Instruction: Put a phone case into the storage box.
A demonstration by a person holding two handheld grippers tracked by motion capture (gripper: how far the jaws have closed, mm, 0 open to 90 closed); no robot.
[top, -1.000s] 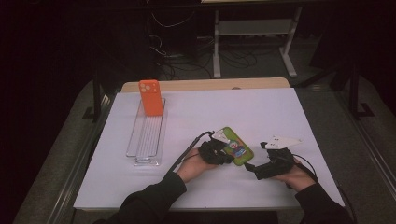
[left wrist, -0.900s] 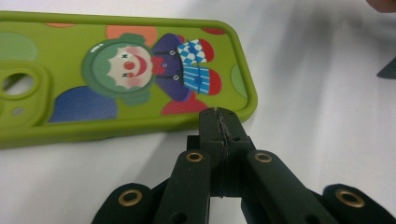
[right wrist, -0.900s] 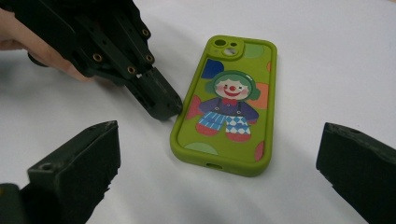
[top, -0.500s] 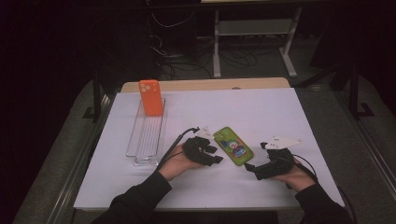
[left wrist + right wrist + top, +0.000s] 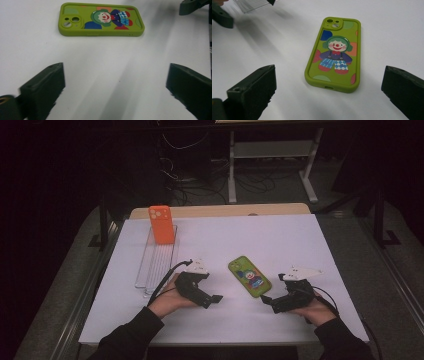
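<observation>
From above, the left claw point(image 5: 212, 299) has let go of the green clown phone case point(image 5: 249, 276) and drawn leftward, its jaws having just been opening, leaving the case flat on the white bench point(image 5: 260, 240) between both claws; each gripper view shows wide, empty jaws, the right claw point(image 5: 267, 302) released too.

Green phone case point(image 5: 249, 276) (clown print up), flat on the white table point(image 5: 280, 240), untouched.
</observation>
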